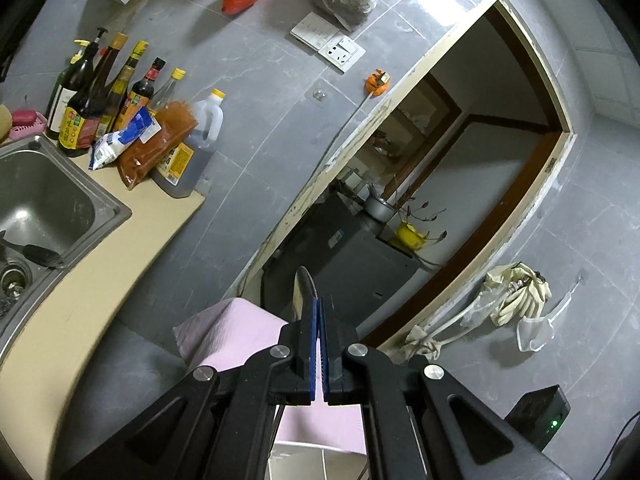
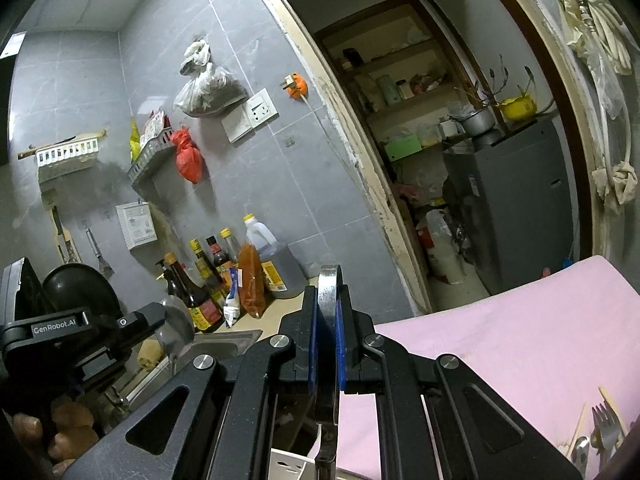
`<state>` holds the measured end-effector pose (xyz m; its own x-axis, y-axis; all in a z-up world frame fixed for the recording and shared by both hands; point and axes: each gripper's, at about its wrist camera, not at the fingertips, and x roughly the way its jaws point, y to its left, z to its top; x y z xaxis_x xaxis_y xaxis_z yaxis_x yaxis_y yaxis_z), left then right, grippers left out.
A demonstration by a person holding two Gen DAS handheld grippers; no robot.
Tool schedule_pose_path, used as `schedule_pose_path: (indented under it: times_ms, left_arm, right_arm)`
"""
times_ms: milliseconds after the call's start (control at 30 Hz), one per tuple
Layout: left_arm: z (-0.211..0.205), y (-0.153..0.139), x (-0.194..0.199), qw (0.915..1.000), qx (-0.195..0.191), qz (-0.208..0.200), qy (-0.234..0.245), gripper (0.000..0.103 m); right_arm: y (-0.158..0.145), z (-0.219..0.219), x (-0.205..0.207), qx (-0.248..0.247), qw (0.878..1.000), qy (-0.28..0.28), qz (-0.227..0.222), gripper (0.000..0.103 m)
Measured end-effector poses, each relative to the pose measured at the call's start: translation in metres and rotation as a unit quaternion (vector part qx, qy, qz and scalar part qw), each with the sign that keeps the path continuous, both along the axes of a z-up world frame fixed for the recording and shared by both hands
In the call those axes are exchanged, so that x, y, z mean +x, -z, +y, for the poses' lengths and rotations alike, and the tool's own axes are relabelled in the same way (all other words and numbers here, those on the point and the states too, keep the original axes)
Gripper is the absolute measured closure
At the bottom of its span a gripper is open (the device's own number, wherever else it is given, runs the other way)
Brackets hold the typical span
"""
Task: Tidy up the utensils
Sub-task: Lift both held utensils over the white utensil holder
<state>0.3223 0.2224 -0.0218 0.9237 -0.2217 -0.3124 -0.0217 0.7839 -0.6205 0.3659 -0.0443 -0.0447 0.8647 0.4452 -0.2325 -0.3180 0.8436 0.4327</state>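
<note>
Your left gripper (image 1: 319,312) clamps a spoon (image 1: 305,292); your right gripper (image 2: 326,300) clamps a metal handle (image 2: 329,320), with a fork (image 2: 606,426) lying on the pink cloth (image 2: 520,344).

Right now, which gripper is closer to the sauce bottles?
Left. The left gripper with its spoon hangs right beside the sauce bottles; the right gripper sits farther back.

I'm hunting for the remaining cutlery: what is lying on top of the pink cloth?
At the pink cloth's lower right corner lie a fork, pale chopsticks and another metal utensil. The frame edge cuts them off, and the right gripper hides the cloth's near left part.
</note>
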Motion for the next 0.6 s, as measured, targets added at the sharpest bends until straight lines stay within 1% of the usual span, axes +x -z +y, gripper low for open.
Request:
schedule_pose_path:
  times_ms: [333,500,600]
  left_arm:
    - [-0.003,0.003,0.008,1.0000,0.006,0.000,-0.001,0.101]
    - [-0.007,0.009,0.003,0.9999,0.015,0.007,-0.001,0.101]
    - [-0.010,0.014,0.000,0.9996,0.028,0.011,-0.002,0.101]
  right_arm:
    - [0.004,0.000,0.002,-0.003,1.000,0.001,0.005,0.096]
    - [0.007,0.001,0.000,-0.007,1.000,-0.001,0.000,0.096]
    - [0.010,0.002,-0.002,-0.009,1.000,-0.004,-0.005,0.096]
